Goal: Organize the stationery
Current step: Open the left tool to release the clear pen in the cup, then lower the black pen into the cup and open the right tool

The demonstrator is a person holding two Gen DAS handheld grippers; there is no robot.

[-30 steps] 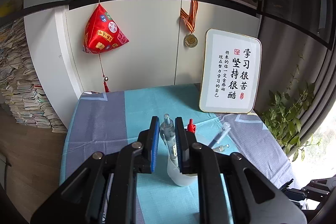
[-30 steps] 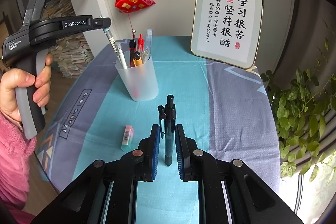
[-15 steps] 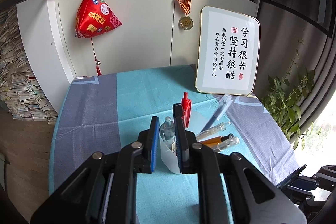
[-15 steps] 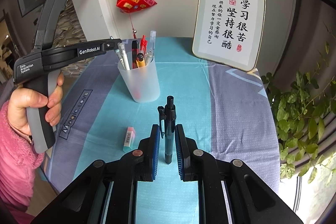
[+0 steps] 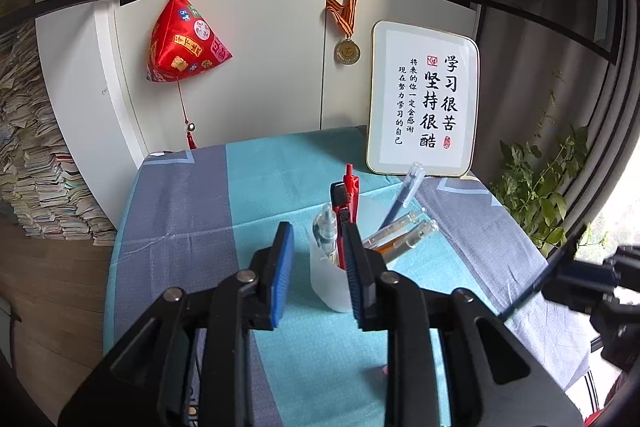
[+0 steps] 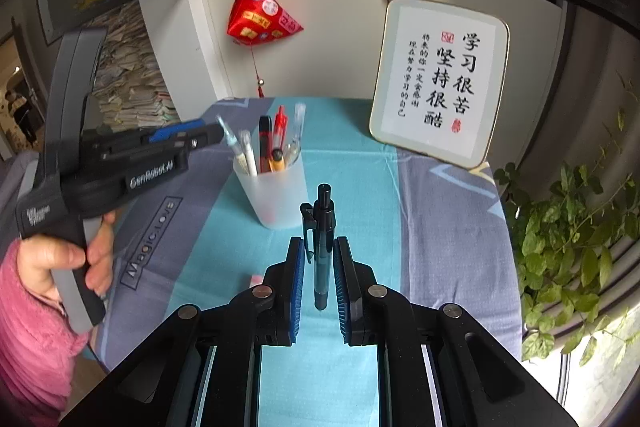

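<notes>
A frosted plastic cup (image 5: 326,291) stands on the blue-and-grey tablecloth and holds several pens, among them a red one (image 5: 351,187). A clear pen (image 5: 326,227) stands in the cup between the fingers of my left gripper (image 5: 319,239). Its jaws are opening, and the pads do not touch the pen. From the right wrist view the left gripper (image 6: 216,135) hovers at the cup's (image 6: 276,195) left rim. My right gripper (image 6: 319,255) is shut on a dark teal pen (image 6: 324,227), held upright above the cloth in front of the cup.
A framed calligraphy board (image 6: 440,83) leans on the cabinet at the back right. A leafy plant (image 6: 568,247) lies past the table's right edge. A pink-and-white eraser (image 6: 256,279) shows just left of my right fingers. A hand in a pink sleeve (image 6: 36,327) holds the left gripper.
The left gripper came down over the cup with the clear pen, then its jaws parted and the pen now stands in the cup. The right gripper rose slightly, still holding the dark pen.
</notes>
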